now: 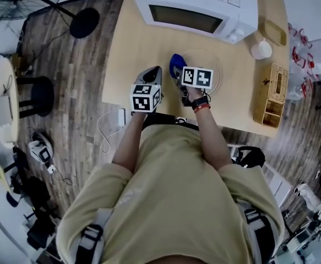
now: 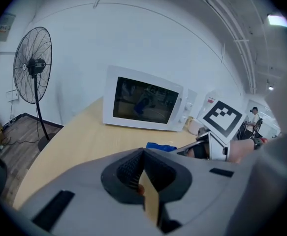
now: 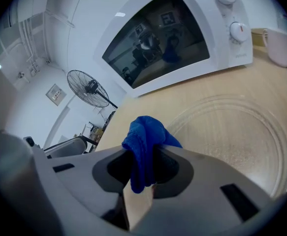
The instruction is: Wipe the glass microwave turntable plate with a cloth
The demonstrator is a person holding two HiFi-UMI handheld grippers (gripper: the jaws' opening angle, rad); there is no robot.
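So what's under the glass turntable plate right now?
Only the wooden table, its surface showing through the clear glass plate. Nothing else shows beneath. The plate's near rim is covered by the right gripper, shut on the blue cloth.

The glass plate (image 3: 241, 136) is round and clear, with a raised ring moulded near its rim. It lies flat on the tabletop (image 1: 143, 48), just in front of the microwave (image 1: 196, 10). The cloth (image 3: 143, 141) is deep blue and bunched into a wad. It is pinched in the right tongs (image 3: 142, 157) in front of the microwave, at the plate's left rim; contact with the glass cannot be told.
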